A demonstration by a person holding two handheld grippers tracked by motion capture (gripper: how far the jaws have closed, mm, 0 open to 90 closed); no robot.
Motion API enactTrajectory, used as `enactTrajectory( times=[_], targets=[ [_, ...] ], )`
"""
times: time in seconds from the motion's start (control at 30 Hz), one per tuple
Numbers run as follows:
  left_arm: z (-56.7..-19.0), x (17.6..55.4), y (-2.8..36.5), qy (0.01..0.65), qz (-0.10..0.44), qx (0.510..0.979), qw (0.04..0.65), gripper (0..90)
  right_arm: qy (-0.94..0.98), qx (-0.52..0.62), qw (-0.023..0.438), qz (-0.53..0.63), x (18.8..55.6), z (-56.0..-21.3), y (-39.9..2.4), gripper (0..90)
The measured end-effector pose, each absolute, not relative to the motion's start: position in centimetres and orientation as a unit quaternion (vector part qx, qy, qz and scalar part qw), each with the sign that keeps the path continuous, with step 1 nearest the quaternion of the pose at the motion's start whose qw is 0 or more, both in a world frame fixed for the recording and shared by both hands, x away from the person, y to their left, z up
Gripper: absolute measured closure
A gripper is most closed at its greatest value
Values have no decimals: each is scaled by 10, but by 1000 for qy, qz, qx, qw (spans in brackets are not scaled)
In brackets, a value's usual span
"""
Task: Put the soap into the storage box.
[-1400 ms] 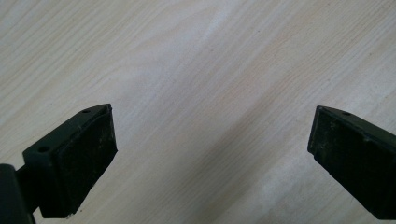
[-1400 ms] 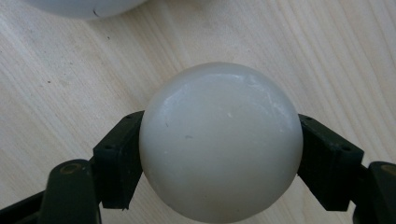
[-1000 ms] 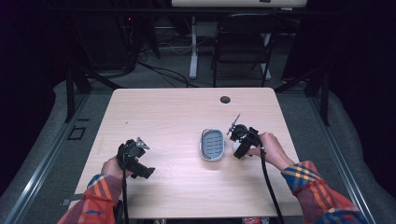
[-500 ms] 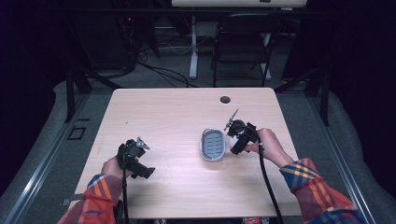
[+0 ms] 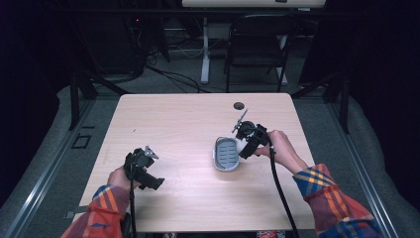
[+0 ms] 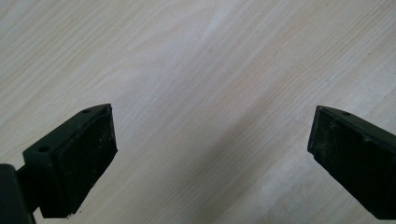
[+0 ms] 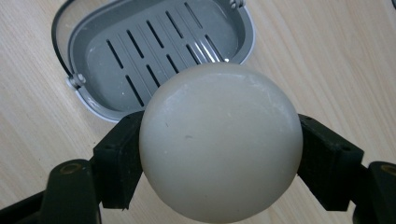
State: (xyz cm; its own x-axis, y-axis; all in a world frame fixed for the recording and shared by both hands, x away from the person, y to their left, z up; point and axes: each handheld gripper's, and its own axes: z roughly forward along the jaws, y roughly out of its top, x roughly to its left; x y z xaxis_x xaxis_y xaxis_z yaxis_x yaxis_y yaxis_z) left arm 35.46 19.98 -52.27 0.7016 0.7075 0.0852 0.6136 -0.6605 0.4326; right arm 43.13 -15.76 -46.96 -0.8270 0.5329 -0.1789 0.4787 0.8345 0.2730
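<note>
The right gripper's fingers (image 7: 116, 163) clench a round white soap (image 7: 219, 140); beyond them on the desk (image 5: 173, 124) lies the empty grey soap dish (image 7: 154, 51). Pickup done, placing remains. The left gripper's fingers (image 6: 79, 158) gape, released

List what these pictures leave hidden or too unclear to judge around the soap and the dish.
- Right gripper view: the round white soap, clamped in the right hand-held gripper, hides the near end of the grey slotted dish and the table beneath.
- High view: the soap is mostly hidden behind that gripper; its gap to the dish can't be judged.
- High view: the small dark round thing is too small to identify.
</note>
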Motion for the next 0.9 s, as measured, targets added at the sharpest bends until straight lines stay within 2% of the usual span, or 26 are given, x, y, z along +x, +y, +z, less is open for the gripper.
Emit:
enactTrajectory(
  times=[0.9],
  targets=[
    [-523, 354, 200, 364, 123, 904, 190, 13, 956, 246, 121, 109, 445, -472, -120, 238]
  ],
)
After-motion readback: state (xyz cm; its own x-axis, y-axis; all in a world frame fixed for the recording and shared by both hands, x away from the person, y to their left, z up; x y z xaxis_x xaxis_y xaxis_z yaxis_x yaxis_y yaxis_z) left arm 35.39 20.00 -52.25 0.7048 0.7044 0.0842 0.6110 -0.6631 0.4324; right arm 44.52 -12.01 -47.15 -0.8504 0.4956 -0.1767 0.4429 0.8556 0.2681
